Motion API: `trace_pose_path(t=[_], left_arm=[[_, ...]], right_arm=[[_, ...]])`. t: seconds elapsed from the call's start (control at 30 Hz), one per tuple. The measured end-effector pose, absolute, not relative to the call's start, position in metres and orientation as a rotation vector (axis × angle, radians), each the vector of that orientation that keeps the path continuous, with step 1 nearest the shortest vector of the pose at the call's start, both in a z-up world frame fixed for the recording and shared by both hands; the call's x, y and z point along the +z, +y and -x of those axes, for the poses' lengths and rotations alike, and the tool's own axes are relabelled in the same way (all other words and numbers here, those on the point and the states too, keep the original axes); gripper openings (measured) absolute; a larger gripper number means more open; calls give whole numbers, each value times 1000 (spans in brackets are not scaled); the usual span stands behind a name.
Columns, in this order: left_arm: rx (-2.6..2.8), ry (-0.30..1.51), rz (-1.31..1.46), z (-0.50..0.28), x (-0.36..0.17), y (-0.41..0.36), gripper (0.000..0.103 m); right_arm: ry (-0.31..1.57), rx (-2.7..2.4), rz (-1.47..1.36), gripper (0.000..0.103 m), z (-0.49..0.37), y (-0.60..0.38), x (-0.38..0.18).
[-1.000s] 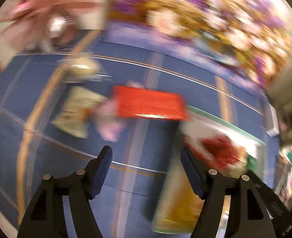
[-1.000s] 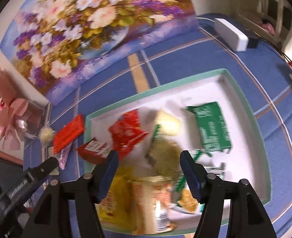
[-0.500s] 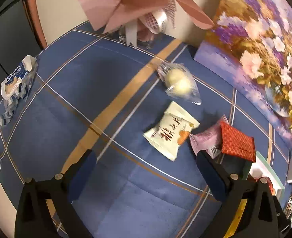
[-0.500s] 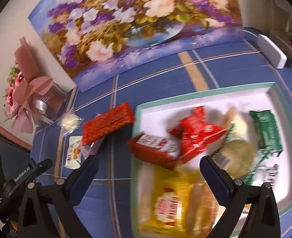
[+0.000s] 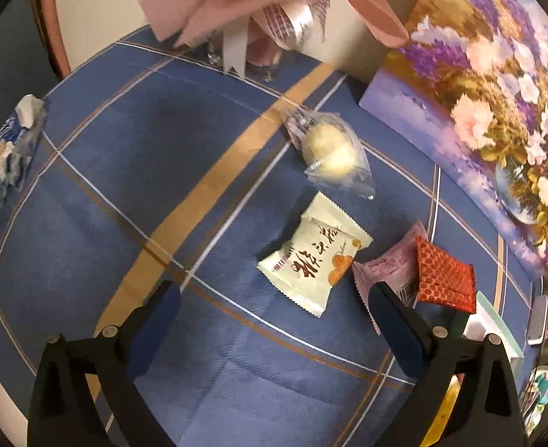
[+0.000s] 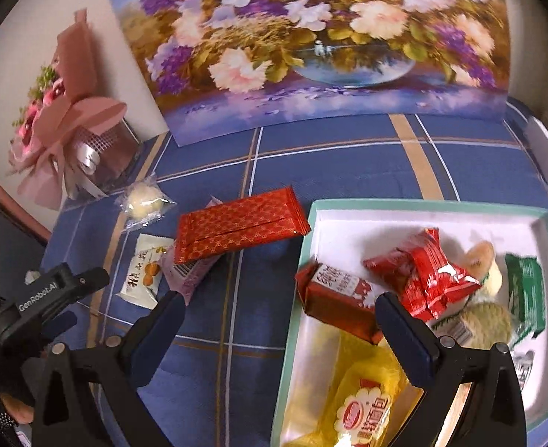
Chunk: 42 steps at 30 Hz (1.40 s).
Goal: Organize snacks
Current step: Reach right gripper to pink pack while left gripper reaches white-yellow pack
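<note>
- "GenRobot.AI" is printed on the left hand-held gripper (image 6: pixel 54 290); the cream packet (image 5: pixel 313 257) carries brown characters.
- Both the left and the right hand-held gripper (image 6: pixel 279 320) now stand spread wide and empty, wider than a second ago.
- The cream packet, pink packet (image 5: pixel 389 266) and red wrapper (image 5: pixel 443 279) lie on the desk (image 5: pixel 125 186) beside the teal-rimmed tray (image 6: pixel 303 246), which holds more snacks.

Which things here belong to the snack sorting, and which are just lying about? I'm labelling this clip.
Job:
- green-rimmed white tray
- red patterned foil packet
- cream printed packet
- pink wrapper
- clear-wrapped pale pastry

Lying about:
- flower painting
- pink bouquet
- blue tissue pack
</note>
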<state>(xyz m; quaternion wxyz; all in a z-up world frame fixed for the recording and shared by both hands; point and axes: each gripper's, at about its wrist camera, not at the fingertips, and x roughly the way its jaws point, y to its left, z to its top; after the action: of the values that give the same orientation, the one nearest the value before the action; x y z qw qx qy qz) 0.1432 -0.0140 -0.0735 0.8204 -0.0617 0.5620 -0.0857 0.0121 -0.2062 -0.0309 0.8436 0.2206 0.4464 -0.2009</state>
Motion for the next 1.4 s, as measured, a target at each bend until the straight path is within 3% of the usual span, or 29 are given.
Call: trace_pose_path(t=[0.47,0.6,1.0,1.4], left_arm=[[-196,1230,132,-161,-90,-25,100],[-179,1237,150,-166,-94,-18,101],[-97,1227,204,-187,-104,1,100],[-57,1225,230,-200,-114,12,99]], right_arm=[[950,-373,-481,102,-44,-188,-37],[950,-356,-527,94,-56,-183,-42],[971,-364,-591,84,-94,-170,-73],[1001,-464,-565,79,-136,-170,-91]])
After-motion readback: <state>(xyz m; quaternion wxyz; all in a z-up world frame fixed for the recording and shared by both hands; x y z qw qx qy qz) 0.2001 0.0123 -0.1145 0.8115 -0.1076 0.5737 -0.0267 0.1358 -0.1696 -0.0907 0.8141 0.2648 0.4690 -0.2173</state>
